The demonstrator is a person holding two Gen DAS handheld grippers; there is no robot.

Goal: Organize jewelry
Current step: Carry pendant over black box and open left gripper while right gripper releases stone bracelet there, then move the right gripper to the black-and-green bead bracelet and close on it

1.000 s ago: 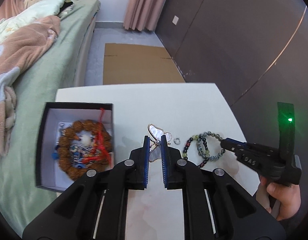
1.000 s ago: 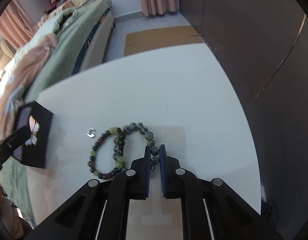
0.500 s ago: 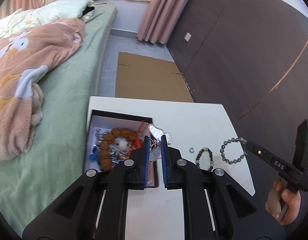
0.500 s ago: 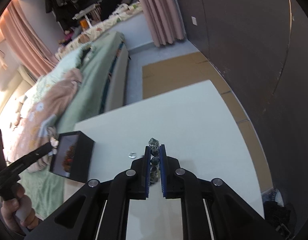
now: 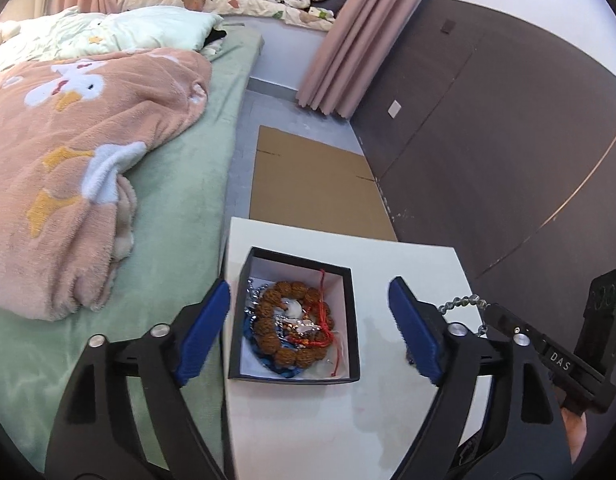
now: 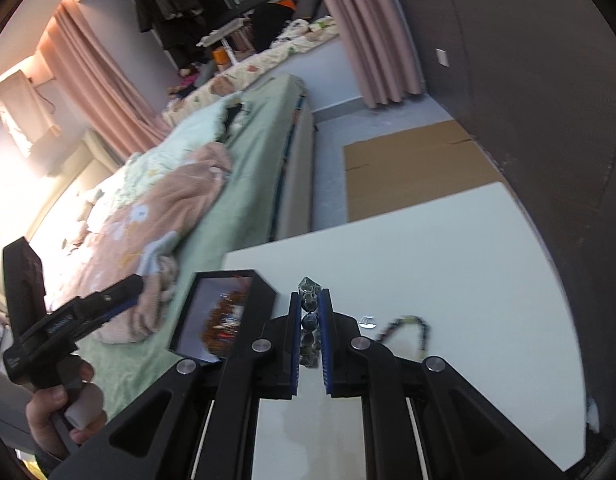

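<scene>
A black jewelry box (image 5: 353, 320) with a white inside stands on the white table (image 5: 347, 420). In it lie a brown bead bracelet (image 5: 276, 344) with red cord, blue pieces and the butterfly piece (image 5: 304, 324). My left gripper (image 5: 309, 330) is wide open above the box. My right gripper (image 6: 309, 312) is shut on a grey-green bead bracelet (image 6: 309, 304), held above the table right of the box (image 6: 264, 292); the bracelet also shows in the left wrist view (image 5: 461, 302). A second bead bracelet (image 6: 407, 328) and a small ring (image 6: 367, 322) lie on the table.
A bed with a green sheet (image 5: 180, 200) and pink blanket (image 5: 68, 160) runs along the table's left edge. A dark wall (image 5: 507, 140) is on the right. Flat cardboard (image 5: 315, 188) lies on the floor beyond the table.
My left gripper moved over the box and opened, letting the butterfly piece drop in. My right gripper lifted the grey-green bracelet off the table and carried it toward the box.
</scene>
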